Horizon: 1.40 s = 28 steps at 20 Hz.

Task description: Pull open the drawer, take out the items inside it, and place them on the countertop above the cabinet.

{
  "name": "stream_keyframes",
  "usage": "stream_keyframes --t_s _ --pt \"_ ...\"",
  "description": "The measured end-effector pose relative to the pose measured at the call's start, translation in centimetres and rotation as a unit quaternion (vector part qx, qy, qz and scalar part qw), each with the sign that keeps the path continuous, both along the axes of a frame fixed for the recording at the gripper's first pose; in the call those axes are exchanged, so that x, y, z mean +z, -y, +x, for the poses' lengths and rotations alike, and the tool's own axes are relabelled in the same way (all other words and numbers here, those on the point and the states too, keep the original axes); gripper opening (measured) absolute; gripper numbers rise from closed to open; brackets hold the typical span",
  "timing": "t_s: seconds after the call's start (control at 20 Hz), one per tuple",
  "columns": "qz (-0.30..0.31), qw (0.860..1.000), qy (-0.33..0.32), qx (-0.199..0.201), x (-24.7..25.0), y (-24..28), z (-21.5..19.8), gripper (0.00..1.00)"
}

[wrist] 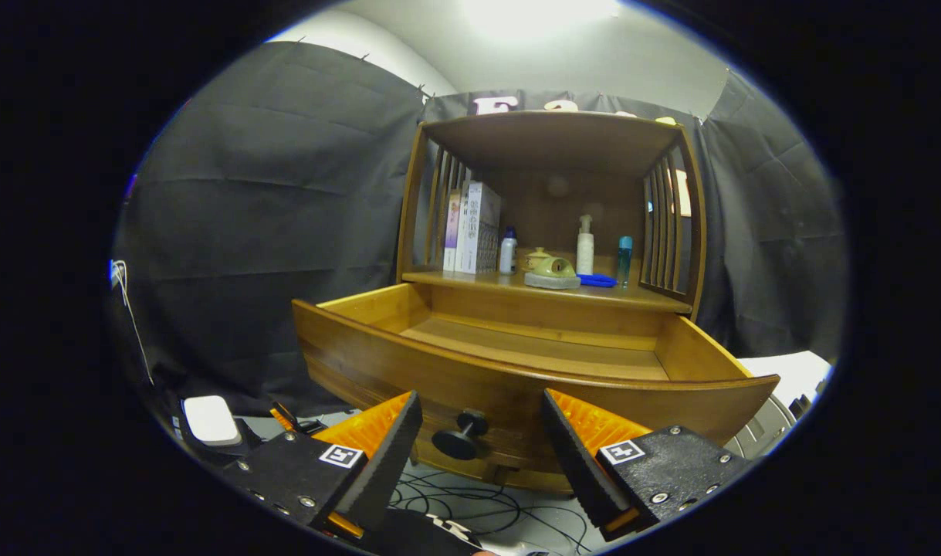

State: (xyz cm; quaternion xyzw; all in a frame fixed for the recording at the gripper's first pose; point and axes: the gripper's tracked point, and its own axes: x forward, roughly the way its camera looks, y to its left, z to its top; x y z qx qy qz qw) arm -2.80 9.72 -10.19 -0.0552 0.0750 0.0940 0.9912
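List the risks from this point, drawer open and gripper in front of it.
1. The gripper is open with the drawer knob between its fingers; moving forward carelessly could bump the knob and push the drawer back.
2. The countertop already holds books, bottles, a teapot-like piece and a blue item; anything placed there could knock them over.
3. The visible drawer floor looks bare, and its front wall hides the near part, so reaching in blind may miss.

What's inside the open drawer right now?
The drawer is pulled open, and its visible wooden floor looks bare. Its curved front panel hides the nearest strip of the floor, so something there cannot be ruled out. The gripper is open, fingers flanking the knob.
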Motion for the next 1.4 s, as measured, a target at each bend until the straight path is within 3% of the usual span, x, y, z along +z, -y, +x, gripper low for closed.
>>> stream_keyframes --t_s 0.6,0.9,1.4 --pt "-0.001 1.000 0.001 -0.030 -1.5 0.5 1.4 0.95" --pt "-0.002 1.000 0.007 -0.008 -1.5 -1.5 1.8 0.93" --pt "0.021 0.998 -0.007 -0.060 -1.0 0.4 4.3 0.87"
